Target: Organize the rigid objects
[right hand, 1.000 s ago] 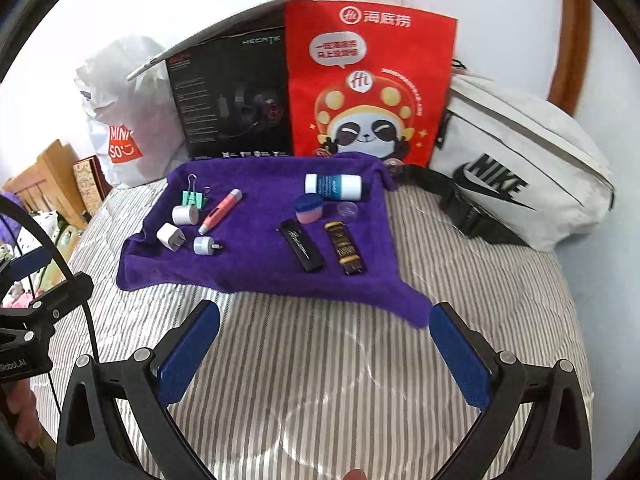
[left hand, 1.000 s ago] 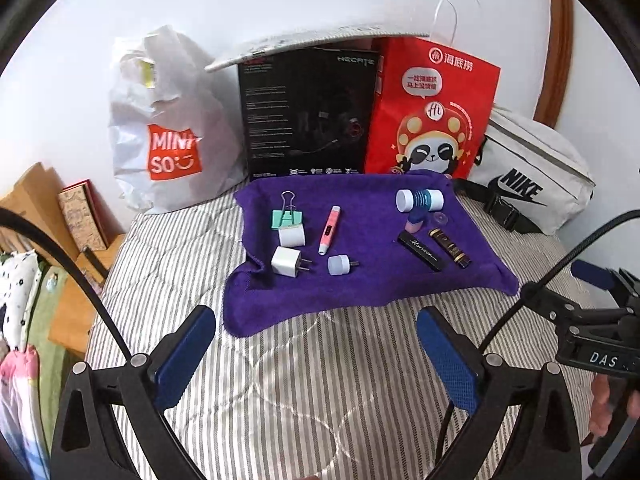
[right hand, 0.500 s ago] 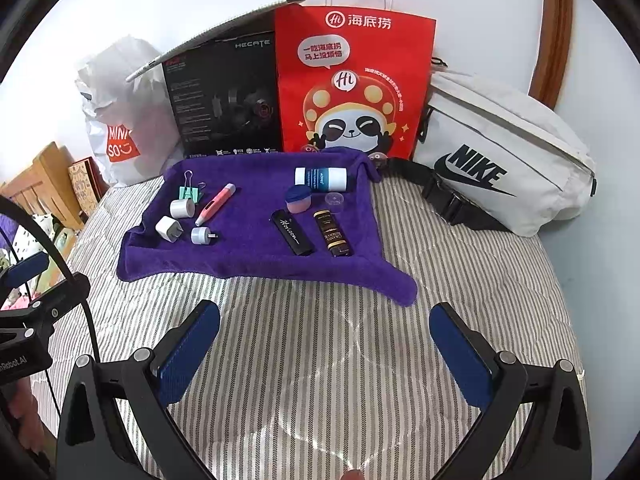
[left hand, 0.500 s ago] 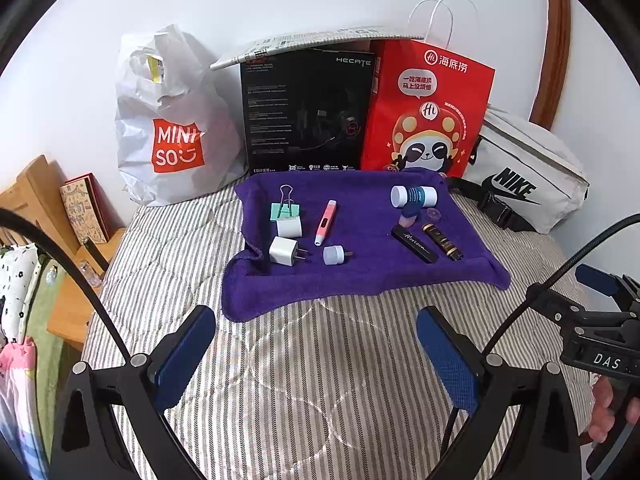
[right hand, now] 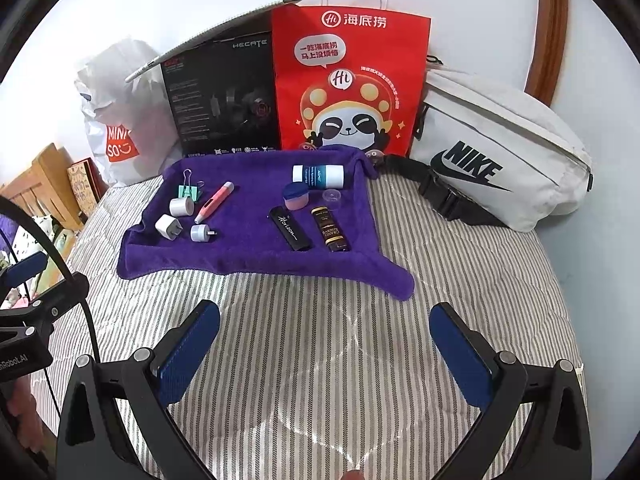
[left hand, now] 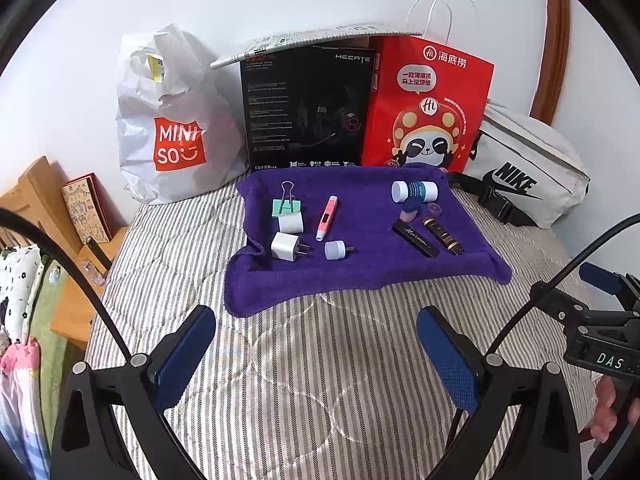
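A purple towel (left hand: pixel 360 264) (right hand: pixel 248 248) lies on the striped bed with small items on it: a green binder clip (left hand: pixel 286 204), two white plugs (left hand: pixel 285 247), a pink pen (left hand: pixel 327 217) (right hand: pixel 214 201), a small round adapter (left hand: pixel 335 250), a white-and-blue bottle (left hand: pixel 414 191) (right hand: pixel 318 176), a pink jar (right hand: pixel 296 197), a black tube (left hand: pixel 414 238) (right hand: pixel 290 228) and a brown tube (left hand: pixel 442 236) (right hand: pixel 330 229). My left gripper (left hand: pixel 316 356) and right gripper (right hand: pixel 326 356) are both open and empty, held over the bedspread short of the towel.
Against the wall stand a white Miniso bag (left hand: pixel 168 128), a black Hecate box (left hand: pixel 306 108), a red panda paper bag (right hand: pixel 350 80) and a white Nike pouch (right hand: pixel 500 148). A wooden bedside shelf with a book (left hand: pixel 86 216) is at the left.
Both grippers have drawn back from the towel, so the items look smaller and farther. Jaws stay open; nothing on the towel has moved.
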{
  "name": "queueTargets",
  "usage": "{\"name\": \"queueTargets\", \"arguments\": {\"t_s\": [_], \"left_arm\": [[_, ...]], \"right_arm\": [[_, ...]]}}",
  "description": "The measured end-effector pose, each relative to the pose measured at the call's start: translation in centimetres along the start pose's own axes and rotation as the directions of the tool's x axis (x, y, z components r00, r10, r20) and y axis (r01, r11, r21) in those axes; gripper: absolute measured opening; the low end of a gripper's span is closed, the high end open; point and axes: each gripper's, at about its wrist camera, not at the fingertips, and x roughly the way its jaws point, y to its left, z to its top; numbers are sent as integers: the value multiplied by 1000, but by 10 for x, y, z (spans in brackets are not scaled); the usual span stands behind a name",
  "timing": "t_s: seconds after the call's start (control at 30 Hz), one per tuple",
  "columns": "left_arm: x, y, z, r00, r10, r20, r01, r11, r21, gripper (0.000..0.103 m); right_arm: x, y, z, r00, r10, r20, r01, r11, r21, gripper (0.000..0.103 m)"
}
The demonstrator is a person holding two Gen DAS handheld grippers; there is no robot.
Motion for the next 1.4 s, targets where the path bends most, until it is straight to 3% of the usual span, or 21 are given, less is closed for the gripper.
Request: {"name": "queueTargets", "arguments": {"t_s": [1.4], "left_arm": [[2, 0, -2, 1000, -2, -17, 2, 1000, 9, 102]], "right_arm": [[-9, -5, -2, 1000, 7, 18, -7, 1000, 1, 103]]}}
